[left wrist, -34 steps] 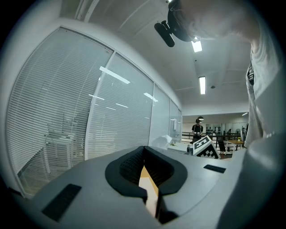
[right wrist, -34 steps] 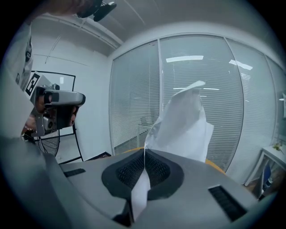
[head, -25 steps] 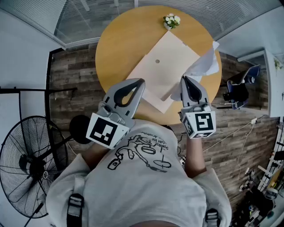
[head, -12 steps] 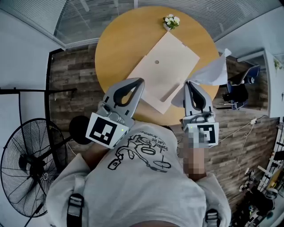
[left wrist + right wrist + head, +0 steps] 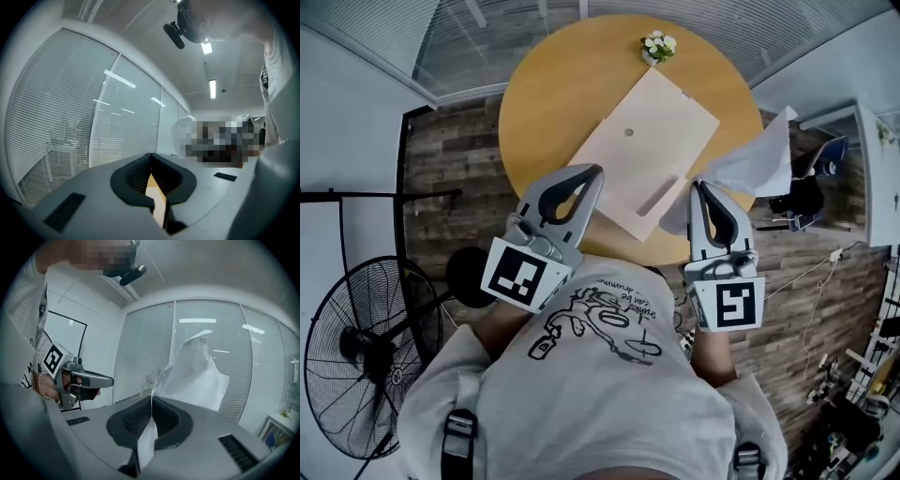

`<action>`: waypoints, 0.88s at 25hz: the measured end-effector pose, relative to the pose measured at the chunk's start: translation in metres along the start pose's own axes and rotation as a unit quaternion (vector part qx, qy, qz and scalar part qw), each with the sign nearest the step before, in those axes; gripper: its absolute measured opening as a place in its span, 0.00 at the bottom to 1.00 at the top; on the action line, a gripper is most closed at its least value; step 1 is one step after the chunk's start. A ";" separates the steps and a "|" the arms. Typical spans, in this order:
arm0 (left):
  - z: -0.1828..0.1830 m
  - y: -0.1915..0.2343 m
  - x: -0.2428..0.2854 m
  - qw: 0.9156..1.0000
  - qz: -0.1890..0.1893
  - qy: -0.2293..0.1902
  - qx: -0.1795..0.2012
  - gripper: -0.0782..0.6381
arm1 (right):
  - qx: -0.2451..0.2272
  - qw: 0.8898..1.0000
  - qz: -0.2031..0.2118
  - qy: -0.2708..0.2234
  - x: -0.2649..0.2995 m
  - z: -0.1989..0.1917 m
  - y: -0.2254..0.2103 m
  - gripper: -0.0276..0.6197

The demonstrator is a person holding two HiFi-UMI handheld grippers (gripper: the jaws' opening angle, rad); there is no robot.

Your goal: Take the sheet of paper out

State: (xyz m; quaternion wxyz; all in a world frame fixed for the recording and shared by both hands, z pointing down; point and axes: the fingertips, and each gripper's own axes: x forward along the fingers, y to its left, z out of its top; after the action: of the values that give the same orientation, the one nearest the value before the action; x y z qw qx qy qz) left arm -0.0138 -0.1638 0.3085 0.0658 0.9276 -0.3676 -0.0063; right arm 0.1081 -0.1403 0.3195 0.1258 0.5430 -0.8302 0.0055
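aloft, sheet of paper (image 5: 757,163), overhanging table (image 5: 551,96) edge

Table (image 5: 546,94) honey-yellow wood; envelope (image 5: 649,141) pale cream; paper (image 5: 759,161) white; flowers (image 5: 660,44) white, green leaves; floor (image 5: 450,159) grey-brown planks; fan (image 5: 366,361) black; left gripper (image 5: 594,173) and right gripper (image 5: 697,187) grey, pads (image 5: 138,420) black, ribbed; marker cubes (image 5: 521,276) black squares on white; shirt (image 5: 600,403) pale grey, black line drawing
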 end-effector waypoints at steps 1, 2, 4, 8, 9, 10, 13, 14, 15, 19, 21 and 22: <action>0.000 0.000 0.000 1.000 0.000 0.001 0.000 0.14 | 0.000 1.000 0.001 -0.001 -0.001 0.002 0.001 0.06; 0.001 0.000 0.001 1.000 0.000 -0.003 -0.001 0.14 | 0.000 1.000 0.002 -0.001 -0.002 0.004 0.002 0.06; 0.005 0.000 0.001 1.000 0.000 -0.010 -0.002 0.14 | -0.002 1.000 0.003 -0.002 -0.004 0.008 0.005 0.06; 0.006 -0.002 -0.001 1.000 0.000 -0.011 -0.001 0.14 | 0.002 1.000 -0.003 -0.003 -0.009 0.014 0.010 0.06; 0.006 -0.002 -0.002 1.000 0.000 -0.013 -0.001 0.14 | 0.002 1.000 -0.005 -0.001 -0.011 0.015 0.010 0.06; 0.005 -0.001 -0.002 1.000 0.001 -0.010 0.000 0.14 | 0.001 1.000 -0.005 0.000 -0.012 0.015 0.010 0.06; 0.003 0.000 -0.003 1.000 0.002 -0.004 0.002 0.14 | 0.000 1.000 -0.006 0.003 -0.013 0.015 0.011 0.06; 0.005 0.000 -0.002 1.000 0.002 -0.008 0.002 0.14 | -0.001 1.000 -0.005 0.001 -0.013 0.017 0.011 0.06; 0.005 0.001 -0.001 1.000 0.002 -0.008 0.002 0.14 | -0.001 1.000 -0.004 -0.003 -0.012 0.019 0.012 0.06; 0.006 0.002 0.000 1.000 0.003 0.000 0.005 0.14 | -0.003 1.000 0.003 -0.014 -0.010 0.026 0.012 0.06; 0.003 0.003 -0.001 1.000 0.003 0.005 0.008 0.14 | -0.006 1.000 0.004 -0.017 -0.011 0.025 0.012 0.06; 0.004 0.003 -0.001 1.000 0.002 0.002 0.007 0.14 | -0.008 1.000 0.005 -0.017 -0.011 0.024 0.012 0.06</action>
State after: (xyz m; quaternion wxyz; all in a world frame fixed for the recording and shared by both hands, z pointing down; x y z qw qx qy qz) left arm -0.0167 -0.1653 0.3047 0.0600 0.9272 -0.3698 -0.0016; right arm 0.0966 -0.1285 0.2953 0.1159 0.5378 -0.8350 -0.0097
